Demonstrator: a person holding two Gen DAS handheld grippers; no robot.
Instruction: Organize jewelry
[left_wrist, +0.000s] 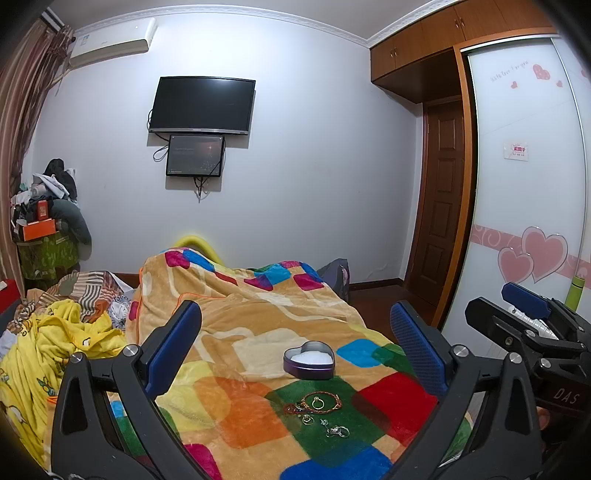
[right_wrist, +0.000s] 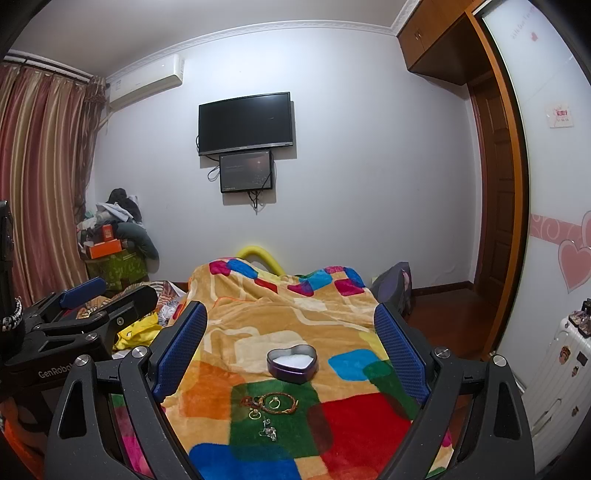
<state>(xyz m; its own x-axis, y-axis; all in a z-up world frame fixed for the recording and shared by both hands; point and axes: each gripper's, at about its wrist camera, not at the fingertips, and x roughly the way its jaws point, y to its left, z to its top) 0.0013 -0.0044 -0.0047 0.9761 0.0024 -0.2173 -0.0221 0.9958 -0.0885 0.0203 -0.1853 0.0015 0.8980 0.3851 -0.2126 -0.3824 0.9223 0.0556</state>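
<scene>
A heart-shaped purple tin (left_wrist: 309, 360) with a white lining sits open on the colourful blanket (left_wrist: 258, 325); it also shows in the right wrist view (right_wrist: 292, 363). In front of it on a green patch lie a braided bracelet (left_wrist: 320, 400), rings (left_wrist: 306, 419) and silver pieces (left_wrist: 338, 431), seen too in the right wrist view as the bracelet (right_wrist: 275, 402) and silver pieces (right_wrist: 269, 432). My left gripper (left_wrist: 295, 347) is open and empty, above the bed. My right gripper (right_wrist: 291, 343) is open and empty. Each gripper shows at the other view's edge.
A yellow blanket and clothes (left_wrist: 55, 343) lie at the left of the bed. A wardrobe with heart stickers (left_wrist: 532, 206) stands on the right, with a white suitcase (right_wrist: 554, 376) near it. A TV (left_wrist: 202, 105) hangs on the far wall.
</scene>
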